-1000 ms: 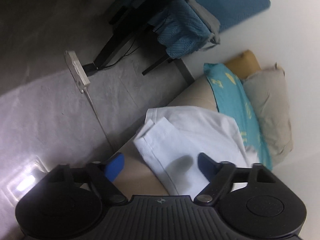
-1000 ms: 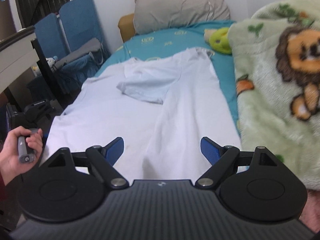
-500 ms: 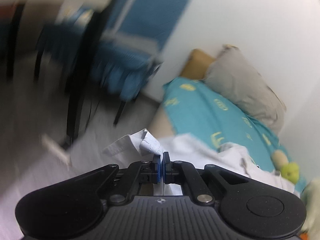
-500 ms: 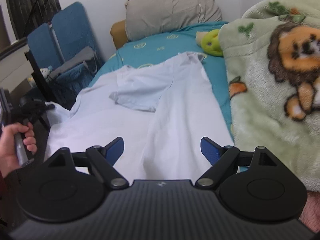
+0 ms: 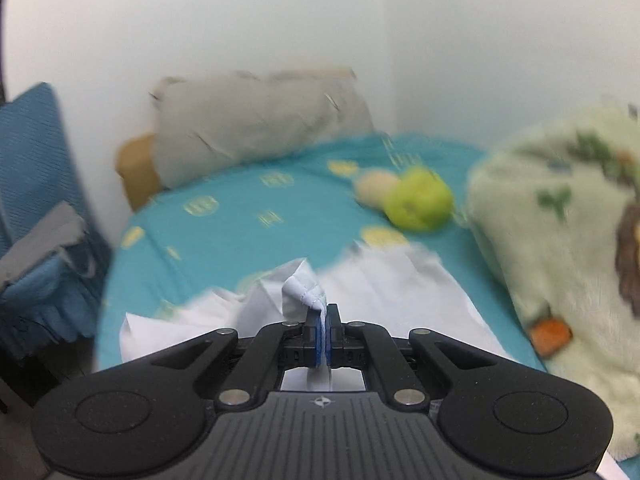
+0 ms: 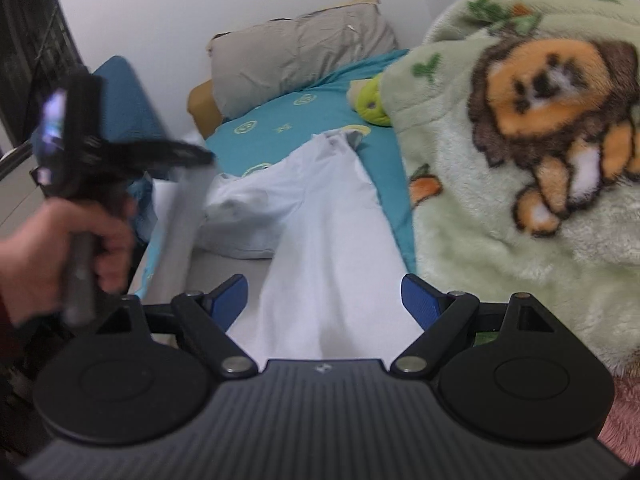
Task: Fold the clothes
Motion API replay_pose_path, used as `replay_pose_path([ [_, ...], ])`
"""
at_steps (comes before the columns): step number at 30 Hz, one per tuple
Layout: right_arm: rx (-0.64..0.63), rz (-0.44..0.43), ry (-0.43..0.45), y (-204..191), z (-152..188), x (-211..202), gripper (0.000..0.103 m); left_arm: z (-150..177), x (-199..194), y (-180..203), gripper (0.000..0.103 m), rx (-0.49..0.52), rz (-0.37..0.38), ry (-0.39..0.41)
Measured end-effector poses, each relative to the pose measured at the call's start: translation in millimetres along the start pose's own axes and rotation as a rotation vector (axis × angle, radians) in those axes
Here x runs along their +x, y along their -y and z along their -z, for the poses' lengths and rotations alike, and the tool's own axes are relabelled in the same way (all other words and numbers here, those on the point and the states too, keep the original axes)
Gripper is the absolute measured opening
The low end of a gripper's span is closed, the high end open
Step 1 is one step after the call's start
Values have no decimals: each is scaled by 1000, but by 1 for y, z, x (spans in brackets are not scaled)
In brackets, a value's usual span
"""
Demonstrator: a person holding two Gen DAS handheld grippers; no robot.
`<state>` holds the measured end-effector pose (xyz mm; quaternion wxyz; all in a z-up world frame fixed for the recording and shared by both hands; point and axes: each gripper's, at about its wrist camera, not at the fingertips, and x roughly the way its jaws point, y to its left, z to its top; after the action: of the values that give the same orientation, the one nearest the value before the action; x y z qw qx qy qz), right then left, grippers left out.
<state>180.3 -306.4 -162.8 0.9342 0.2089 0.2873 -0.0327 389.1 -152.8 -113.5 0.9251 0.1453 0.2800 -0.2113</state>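
Note:
A white shirt (image 6: pixel 328 240) lies lengthwise on the teal bed sheet (image 6: pixel 280 124). My left gripper (image 5: pixel 324 320) is shut on a bunched edge of the white shirt (image 5: pixel 300 292) and holds it lifted above the bed. In the right wrist view the left gripper (image 6: pixel 200 158) is at the left, with the cloth hanging from it. My right gripper (image 6: pixel 324 300) is open and empty, just above the near end of the shirt.
A lion-print fleece blanket (image 6: pixel 540 160) covers the right side of the bed. A grey pillow (image 5: pixel 260 124) and a green soft toy (image 5: pixel 420 200) lie at the head. A blue chair (image 5: pixel 36 200) stands left of the bed.
My left gripper shut on the shirt's left edge, then lifted it and swung it in over the bed. My right gripper stayed open and shifted slightly.

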Motion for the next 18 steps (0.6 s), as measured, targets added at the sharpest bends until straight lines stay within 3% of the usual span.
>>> replay_pose_path([
  [1,11,-2,-3,3,0,1,85,6,6,6,16,-4,12,-15],
  [3,30,-6,-8,9,0,3,85,18,10,8,49,-17,20,-28],
  [4,38,-8,-9,11,0,3,85,25,8,5,51,-27,18,-27],
  [9,48,-30,-15,8,0,4,85,62,-22,-47,60,-131,-1,0],
  [14,53,-32,-19,7,1,5,85,104,-35,-140,61,-400,-145,-6],
  [18,42,-20,-29,5,3,9,85,137,-27,-185,57,-559,-223,-61],
])
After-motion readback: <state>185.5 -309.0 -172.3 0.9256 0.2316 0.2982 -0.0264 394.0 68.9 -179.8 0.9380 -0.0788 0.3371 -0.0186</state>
